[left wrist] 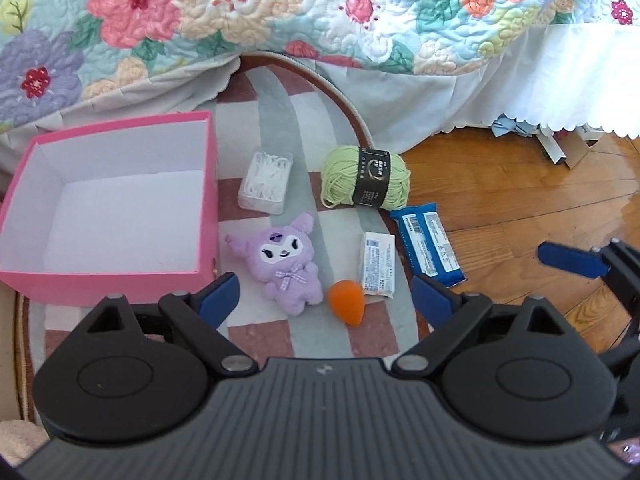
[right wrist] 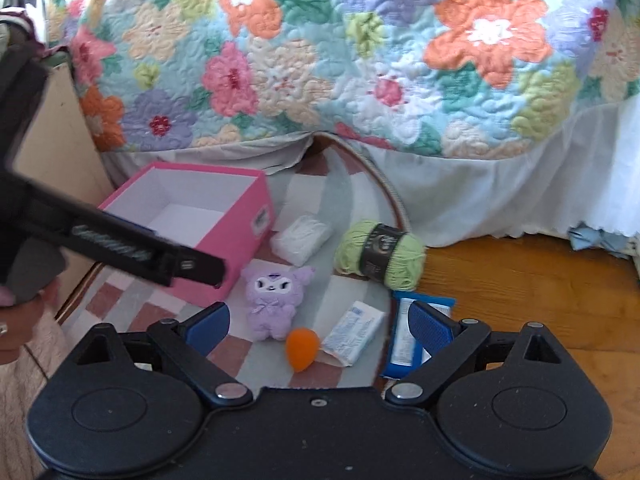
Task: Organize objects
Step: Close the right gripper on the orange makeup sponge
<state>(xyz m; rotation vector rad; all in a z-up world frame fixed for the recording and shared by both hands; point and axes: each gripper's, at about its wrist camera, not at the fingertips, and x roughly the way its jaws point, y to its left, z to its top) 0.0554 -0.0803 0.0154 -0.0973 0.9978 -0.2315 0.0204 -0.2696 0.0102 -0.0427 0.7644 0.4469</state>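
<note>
An open pink box [left wrist: 120, 208] [right wrist: 240, 216] with a white, empty inside stands on the rug at the left. Beside it lie a purple plush toy [left wrist: 284, 264] [right wrist: 274, 300], an orange egg-shaped sponge [left wrist: 347, 300] [right wrist: 302, 346], a small white packet [left wrist: 378, 262] [right wrist: 354, 334], a blue packet [left wrist: 428, 244] [right wrist: 404, 340], a green yarn ball [left wrist: 366, 176] [right wrist: 380, 254] and a clear box of white pieces [left wrist: 266, 182] [right wrist: 302, 238]. My left gripper [left wrist: 326, 294] is open and empty above the plush and sponge. My right gripper [right wrist: 318, 326] is open and empty above the sponge and white packet.
A checked round rug [left wrist: 280, 100] lies on a wooden floor [left wrist: 520, 200]. A bed with a floral quilt [left wrist: 280, 8] and a white skirt [left wrist: 540, 80] rises behind. Paper and boxes [left wrist: 560, 144] show under the bed. The left gripper's body [right wrist: 120, 248] crosses the right wrist view.
</note>
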